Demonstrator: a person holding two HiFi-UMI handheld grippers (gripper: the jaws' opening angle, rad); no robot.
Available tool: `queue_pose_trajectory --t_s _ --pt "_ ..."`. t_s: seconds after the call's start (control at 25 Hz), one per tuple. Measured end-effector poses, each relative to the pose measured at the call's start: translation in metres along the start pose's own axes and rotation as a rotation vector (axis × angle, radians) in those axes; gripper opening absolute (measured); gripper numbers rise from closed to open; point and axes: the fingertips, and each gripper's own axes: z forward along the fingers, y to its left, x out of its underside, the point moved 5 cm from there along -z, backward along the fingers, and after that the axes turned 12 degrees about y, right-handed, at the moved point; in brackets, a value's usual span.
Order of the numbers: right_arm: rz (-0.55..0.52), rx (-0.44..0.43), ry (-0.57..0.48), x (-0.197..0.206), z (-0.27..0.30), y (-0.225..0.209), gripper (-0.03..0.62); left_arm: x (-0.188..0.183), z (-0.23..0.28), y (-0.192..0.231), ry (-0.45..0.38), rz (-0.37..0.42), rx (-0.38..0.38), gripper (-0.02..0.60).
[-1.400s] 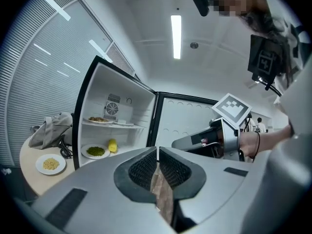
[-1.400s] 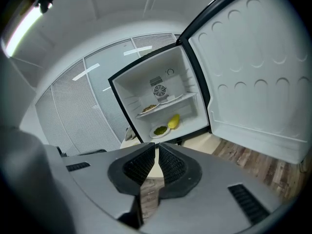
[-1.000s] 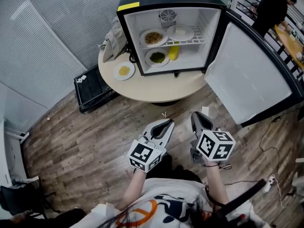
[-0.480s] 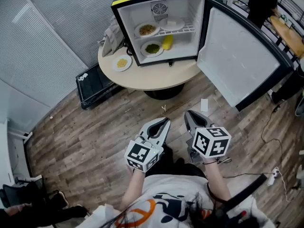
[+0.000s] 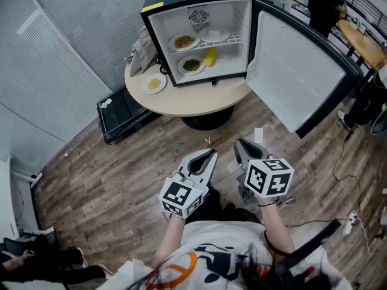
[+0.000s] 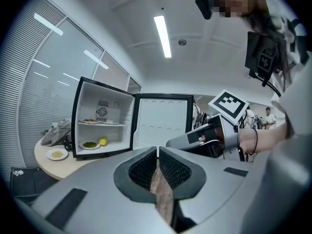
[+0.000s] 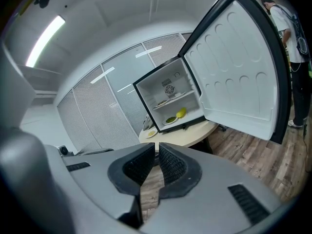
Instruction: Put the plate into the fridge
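Observation:
A small white plate [image 5: 154, 84] with yellow food sits on the round table [image 5: 199, 101], left of the open mini fridge [image 5: 196, 32]. It also shows as the plate [image 6: 57, 154] in the left gripper view and the plate [image 7: 151, 133] in the right gripper view. Inside the fridge are two plates on the upper shelf, with a plate of greens [image 5: 191, 64] and a yellow item below. My left gripper [image 5: 211, 154] and right gripper [image 5: 240, 144] are held low over the wooden floor, well short of the table. Both are shut and hold nothing.
The fridge door [image 5: 296, 71] swings wide to the right. A grey bag [image 5: 143, 50] lies on the table beside the fridge. A black case [image 5: 124, 110] stands on the floor at the table's left. A person [image 5: 323, 2] stands at the back right. Cables and a power strip [image 5: 351, 222] lie at the right.
The fridge and table have shifted up and left in the head view and look smaller. Both grippers stay shut and side by side in front of the body.

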Motion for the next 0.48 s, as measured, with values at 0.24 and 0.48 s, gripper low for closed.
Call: queue_pose_trajectory --t_s 0.24,0.48 --pt "-0.01 0.002 0.001 -0.0039 0.0032 0.0002 0.037 -0.0036 -0.0046 0.0005 -0.011 0.008 -0.012 0.02" --pt "-0.012 0.008 -0.002 -0.0082 0.0034 -0.007 0.035 -0.0061 -0.0078 0.0033 -0.02 0.007 -0.041 0.02"
